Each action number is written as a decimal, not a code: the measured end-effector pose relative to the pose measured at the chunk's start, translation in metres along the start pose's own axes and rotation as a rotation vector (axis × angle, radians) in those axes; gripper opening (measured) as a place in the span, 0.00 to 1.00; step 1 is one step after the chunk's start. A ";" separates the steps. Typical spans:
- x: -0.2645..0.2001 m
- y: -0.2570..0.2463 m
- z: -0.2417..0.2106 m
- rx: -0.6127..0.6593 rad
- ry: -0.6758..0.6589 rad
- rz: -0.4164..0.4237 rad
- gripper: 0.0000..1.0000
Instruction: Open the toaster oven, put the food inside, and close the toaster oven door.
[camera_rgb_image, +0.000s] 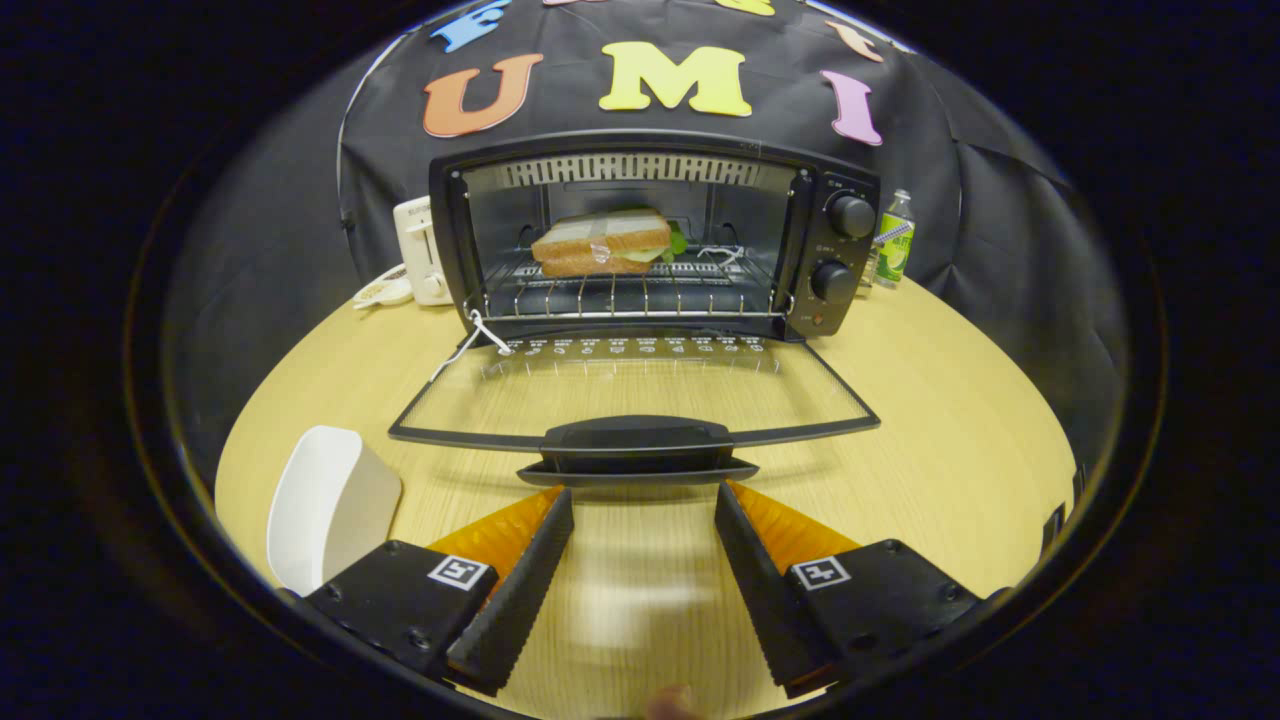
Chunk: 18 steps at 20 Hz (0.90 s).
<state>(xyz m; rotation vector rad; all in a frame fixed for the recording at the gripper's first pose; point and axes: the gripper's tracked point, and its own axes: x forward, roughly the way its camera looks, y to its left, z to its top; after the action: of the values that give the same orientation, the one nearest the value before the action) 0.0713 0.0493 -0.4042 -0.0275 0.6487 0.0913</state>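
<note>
A black toaster oven (655, 235) stands at the back of the round wooden table, its glass door (635, 395) swung fully down and lying flat toward me. On the wire rack inside lies a sandwich (600, 243) with green lettuce showing at its right. The door's black handle (635, 447) is just ahead of my fingertips. My gripper (643, 497) is open, nothing between its fingers, a little short of the handle and above the tabletop.
A white plate (325, 505) rests on the table beside my left finger. A white toaster (420, 250) and a small white dish (383, 290) stand left of the oven. A green-labelled bottle (895, 240) stands to its right. The table edge (1060, 450) curves at right.
</note>
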 end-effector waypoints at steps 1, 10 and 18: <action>-0.004 0.000 0.004 0.008 -0.020 -0.002 0.95; -0.028 -0.002 0.061 0.006 -0.323 0.026 0.95; -0.035 0.002 0.088 -0.002 -0.426 0.027 0.96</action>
<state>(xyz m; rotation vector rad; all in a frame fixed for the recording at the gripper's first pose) 0.0964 0.0530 -0.3131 -0.0007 0.2229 0.1192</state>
